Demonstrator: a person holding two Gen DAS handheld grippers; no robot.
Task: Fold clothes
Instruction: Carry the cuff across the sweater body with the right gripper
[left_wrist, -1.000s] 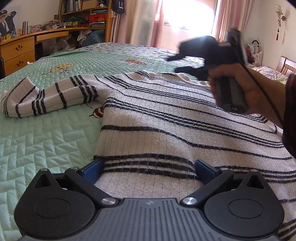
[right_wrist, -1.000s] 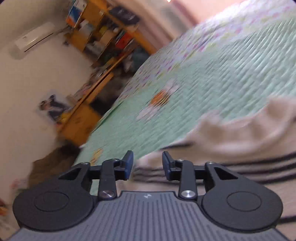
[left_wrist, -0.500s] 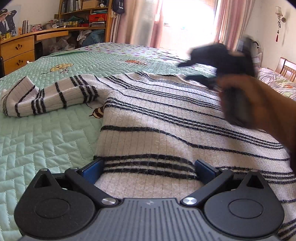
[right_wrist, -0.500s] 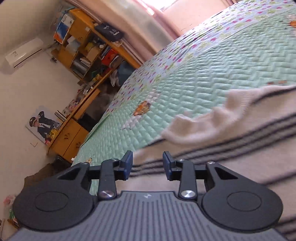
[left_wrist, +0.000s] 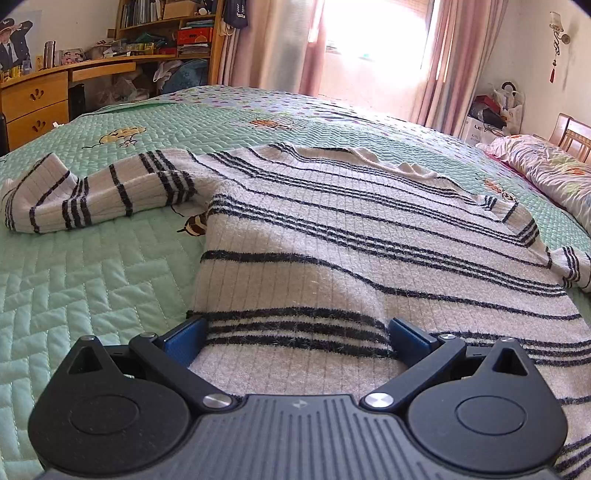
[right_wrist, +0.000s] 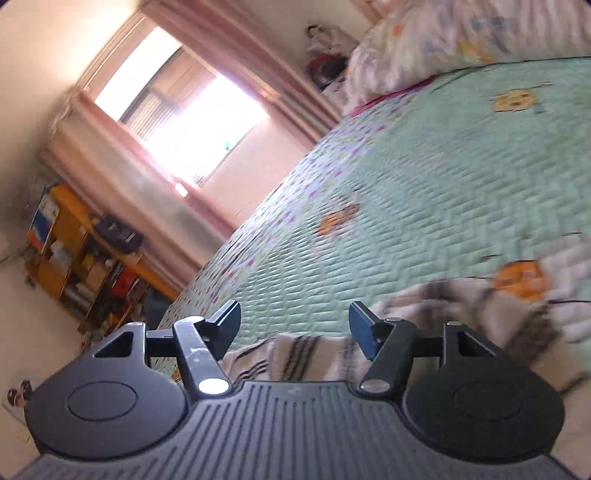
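A cream knit sweater with black stripes (left_wrist: 332, 236) lies spread on the green quilted bed (left_wrist: 92, 266). Its left sleeve (left_wrist: 85, 195) stretches out to the left, its right sleeve (left_wrist: 569, 258) lies at the right edge. My left gripper (left_wrist: 295, 332) is open, its fingers spread wide over the sweater's bottom hem. My right gripper (right_wrist: 295, 325) is open and empty, tilted above a striped part of the sweater (right_wrist: 295, 354); that view is blurred.
A wooden desk and bookshelf (left_wrist: 74, 74) stand at the back left. A curtained window (left_wrist: 369, 48) is behind the bed. A floral duvet (left_wrist: 546, 166) is bunched at the right side of the bed.
My right gripper has left the left wrist view, swung to the right and opened its jaws from narrow to wide. My left gripper has not moved.
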